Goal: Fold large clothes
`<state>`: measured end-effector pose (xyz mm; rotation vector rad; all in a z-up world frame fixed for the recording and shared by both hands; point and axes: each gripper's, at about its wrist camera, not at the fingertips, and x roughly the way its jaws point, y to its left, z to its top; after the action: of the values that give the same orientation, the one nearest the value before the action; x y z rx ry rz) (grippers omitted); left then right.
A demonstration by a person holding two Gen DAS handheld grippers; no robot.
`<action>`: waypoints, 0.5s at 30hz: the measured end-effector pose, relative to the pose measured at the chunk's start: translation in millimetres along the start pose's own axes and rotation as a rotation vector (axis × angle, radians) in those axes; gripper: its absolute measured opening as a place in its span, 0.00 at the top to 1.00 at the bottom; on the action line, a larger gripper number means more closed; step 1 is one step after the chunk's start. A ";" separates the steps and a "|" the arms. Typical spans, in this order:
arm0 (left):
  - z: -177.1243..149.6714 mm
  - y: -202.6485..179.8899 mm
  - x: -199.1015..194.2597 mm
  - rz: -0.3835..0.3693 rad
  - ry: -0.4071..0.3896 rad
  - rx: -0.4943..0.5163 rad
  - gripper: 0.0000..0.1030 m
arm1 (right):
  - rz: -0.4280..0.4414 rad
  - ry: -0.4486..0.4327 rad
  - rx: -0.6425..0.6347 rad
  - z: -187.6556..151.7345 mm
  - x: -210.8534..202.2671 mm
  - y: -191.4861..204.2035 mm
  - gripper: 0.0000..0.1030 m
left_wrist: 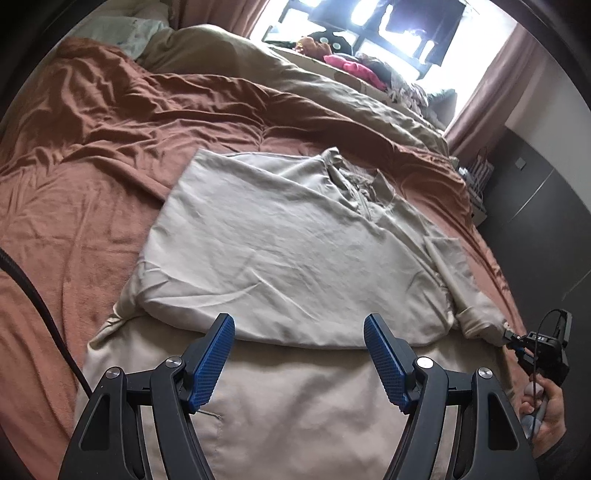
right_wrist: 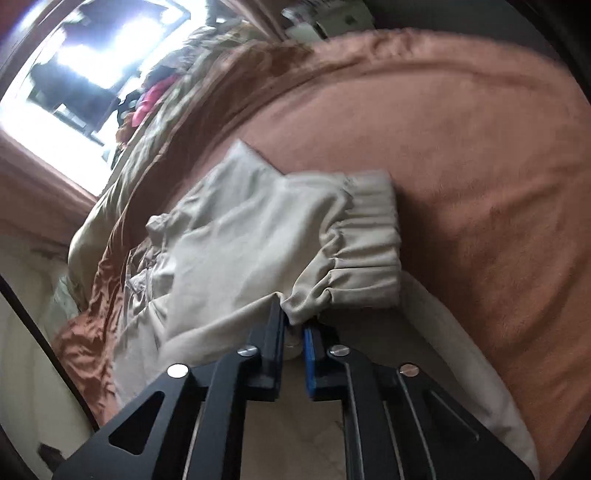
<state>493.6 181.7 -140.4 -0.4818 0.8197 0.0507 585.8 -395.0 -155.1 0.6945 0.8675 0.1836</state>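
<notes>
Left tongs (left_wrist: 299, 334) spread wide, nothing between the blue pads (left_wrist: 221, 352), poised over the near fold edge of the beige pullover (left_wrist: 295, 251). Right tongs (right_wrist: 295, 326) pressed together, pinching the sleeve fabric just behind the ribbed cuff (right_wrist: 369, 243); same tongs seen small at the right edge of the left wrist view (left_wrist: 511, 338), gripped by a hand (left_wrist: 546, 406), at the end of the sleeve (left_wrist: 476, 317).

Pullover laid flat on the bed, on a rust-brown blanket (left_wrist: 92, 192). Collar and short zip (left_wrist: 364, 201) toward the far right, pointing to the window (left_wrist: 369, 29). Lower part of the garment nearest the left tongs, under a folded-over upper layer. Long axis running from the near edge up toward the collar. One sleeve stretched along the right side, cuff end lifted in the right tongs; right wrist view blurred.

Left of the pullover: broad open blanket, wrinkled, free of objects. Right: bed edge close beside the sleeve, dark cabinet (left_wrist: 535, 206) beyond. Far side: bunched tan duvet (left_wrist: 295, 85) running across the bed, well apart from the collar, with a heap of clothes (left_wrist: 354, 66) below the window. Black cable (left_wrist: 40, 306) crossing the blanket at the left margin.
</notes>
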 end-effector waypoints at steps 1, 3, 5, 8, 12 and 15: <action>0.3 0.9 -1.2 -0.006 -0.002 -0.006 0.28 | 0.010 -0.020 -0.035 1.0 -7.5 13.6 0.98; 0.7 1.5 -2.7 -0.012 -0.002 -0.010 0.28 | 0.020 -0.047 -0.096 2.0 -18.3 39.1 0.98; 0.7 2.5 -3.9 -0.019 -0.001 -0.011 0.28 | 0.034 -0.072 -0.163 2.3 -29.2 68.5 0.98; 1.7 5.8 -7.6 -0.027 -0.007 -0.020 0.28 | 0.057 -0.105 -0.265 -2.5 -42.2 114.8 0.98; 4.2 14.5 -14.2 -0.031 -0.023 -0.045 0.28 | 0.094 -0.127 -0.382 -16.8 -47.5 168.3 0.98; 6.3 25.4 -18.6 -0.034 -0.034 -0.079 0.28 | 0.122 -0.116 -0.453 -34.2 -38.8 202.9 0.98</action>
<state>479.4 209.7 -133.5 -0.5674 0.7784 0.0602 560.0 -238.8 -18.1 0.3289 0.6412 0.4308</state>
